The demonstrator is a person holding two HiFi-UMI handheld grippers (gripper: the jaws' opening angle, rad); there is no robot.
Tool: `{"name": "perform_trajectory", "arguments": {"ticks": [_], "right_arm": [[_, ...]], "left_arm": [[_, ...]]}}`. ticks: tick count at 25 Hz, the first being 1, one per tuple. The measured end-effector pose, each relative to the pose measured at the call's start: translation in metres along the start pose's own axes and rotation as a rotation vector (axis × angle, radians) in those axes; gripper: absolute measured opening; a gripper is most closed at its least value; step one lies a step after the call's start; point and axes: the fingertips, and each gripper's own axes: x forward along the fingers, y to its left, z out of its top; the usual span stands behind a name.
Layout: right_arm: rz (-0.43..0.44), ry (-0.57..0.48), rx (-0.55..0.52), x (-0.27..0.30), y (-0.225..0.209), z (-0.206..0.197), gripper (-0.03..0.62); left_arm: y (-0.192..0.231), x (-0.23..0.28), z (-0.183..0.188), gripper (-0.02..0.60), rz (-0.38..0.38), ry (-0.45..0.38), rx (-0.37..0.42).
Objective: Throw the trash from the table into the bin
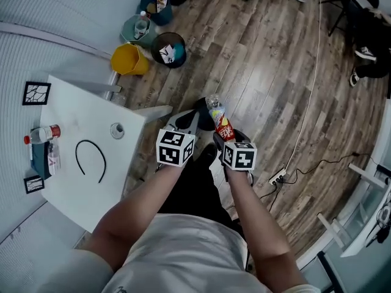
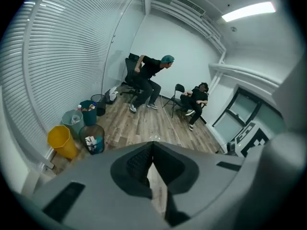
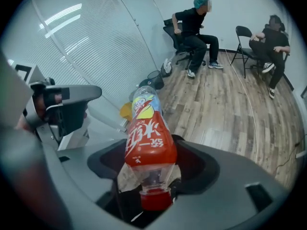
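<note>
Holding entry: right gripper [image 3: 153, 178], jaws clenched on bottle [image 3: 149, 143] at its neck, cap towards the camera, body jutting forward; item is off the table [image 1: 85, 194], over the floor, well short of the black bin [image 1: 168, 49]; left gripper [image 2: 152, 163], jaws pressed together, nothing between; second bottle [image 1: 43, 133] at the table's left edge; risk, judged: a neck-only hold may let the bottle swing or slip, and a release from here would likely miss or reach the yellow bin [image 1: 129, 60]
</note>
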Motion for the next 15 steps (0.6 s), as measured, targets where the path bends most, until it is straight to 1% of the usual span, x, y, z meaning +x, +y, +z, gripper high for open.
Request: {"name": "perform_trajectory", "arguments": {"ticks": [5,12,15], "right_arm": [[-0.001,0.082,0.074,0.043,-0.017,-0.026,0.33],[-0.028,0.167,0.071,0.086,-0.03,-0.044,0.33],[-0.04,0.194,0.052,0.097,-0.036,-0.053,0.33]], "left_arm": [[0.02,0.025,-0.026,-0.003,-0.007,0.051,-0.013],[0.039,0.047,-0.055,-0.002,-0.006,0.099,-0.042],[0.045,0.05,-0.063,-0.003,-0.004,0.112,-0.077]]}}
